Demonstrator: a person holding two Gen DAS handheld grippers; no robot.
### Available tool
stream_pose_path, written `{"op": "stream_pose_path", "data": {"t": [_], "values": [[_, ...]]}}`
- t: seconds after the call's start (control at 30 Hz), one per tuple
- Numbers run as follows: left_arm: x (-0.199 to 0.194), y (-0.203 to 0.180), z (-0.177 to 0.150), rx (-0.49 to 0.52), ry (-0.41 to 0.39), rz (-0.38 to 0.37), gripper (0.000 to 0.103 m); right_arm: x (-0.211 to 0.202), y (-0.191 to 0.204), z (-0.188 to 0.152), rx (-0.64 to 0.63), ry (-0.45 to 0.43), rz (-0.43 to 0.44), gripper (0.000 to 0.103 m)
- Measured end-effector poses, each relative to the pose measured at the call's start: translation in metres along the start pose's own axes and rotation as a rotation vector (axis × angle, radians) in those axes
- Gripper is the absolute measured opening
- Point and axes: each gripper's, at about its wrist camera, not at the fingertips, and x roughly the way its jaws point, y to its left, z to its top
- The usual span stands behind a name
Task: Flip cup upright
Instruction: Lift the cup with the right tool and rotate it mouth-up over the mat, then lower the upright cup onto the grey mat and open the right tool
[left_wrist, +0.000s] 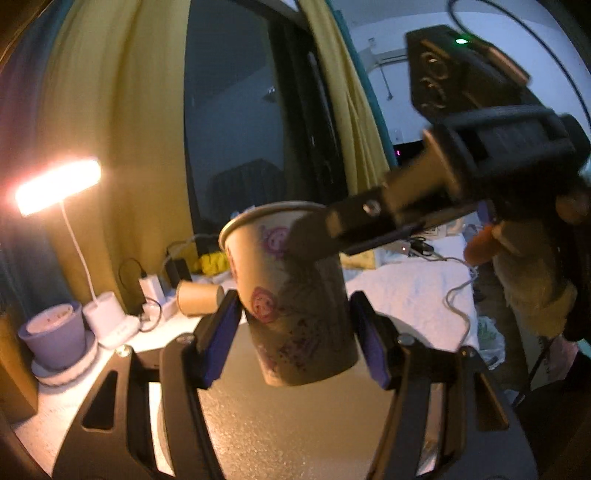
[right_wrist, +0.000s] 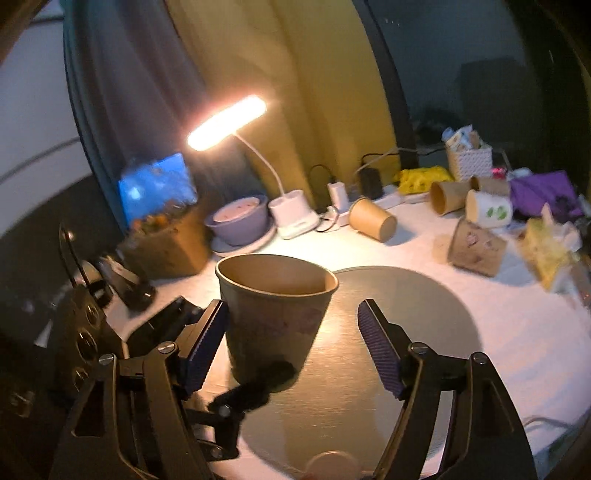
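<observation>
The paper cup (left_wrist: 295, 291) stands mouth-up on the round mat (right_wrist: 406, 332) — left gripper (left_wrist: 295, 328) jaws wide around it, right gripper (right_wrist: 291, 347) jaws wide too.

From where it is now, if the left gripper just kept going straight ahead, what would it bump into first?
The floral paper cup, most likely. It stands mouth-up between the open left gripper fingers, directly ahead. The right gripper touches its upper side. Exact depth is unclear.
</observation>
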Motion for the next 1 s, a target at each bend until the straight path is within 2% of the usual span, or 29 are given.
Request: {"op": "stream_pose_path", "data": {"t": [0.3, 0.47, 0.5, 0.63, 0.67, 0.73, 0.87, 1.0], "values": [[-0.012, -0.011, 0.001, 0.051, -0.044, 0.001, 0.062, 0.008, -0.003, 0.002, 0.069, 0.037, 0.133, 0.076], [-0.013, -0.012, 0.001, 0.056, -0.049, -0.017, 0.063, 0.015, -0.004, 0.005, 0.068, 0.05, 0.153, 0.076], [-0.012, -0.011, 0.001, 0.052, -0.046, -0.022, 0.064, 0.016, -0.004, 0.005, 0.067, 0.054, 0.152, 0.073], [-0.009, -0.007, 0.0, 0.031, -0.027, -0.031, 0.066, 0.02, -0.005, 0.006, 0.059, 0.058, 0.144, 0.071], [-0.007, -0.007, 0.0, 0.03, -0.018, -0.034, 0.067, 0.021, -0.006, 0.007, 0.055, 0.054, 0.133, 0.071], [0.0, -0.004, -0.001, 0.019, 0.018, -0.05, 0.076, 0.023, -0.008, 0.009, 0.05, 0.043, 0.105, 0.071], [0.008, 0.004, -0.004, -0.044, 0.073, -0.062, 0.078, 0.028, -0.013, 0.015, 0.005, -0.011, -0.025, 0.071], [0.023, 0.029, -0.009, -0.192, 0.161, -0.059, 0.078, 0.038, -0.018, 0.019, -0.047, -0.057, -0.165, 0.071]]}}
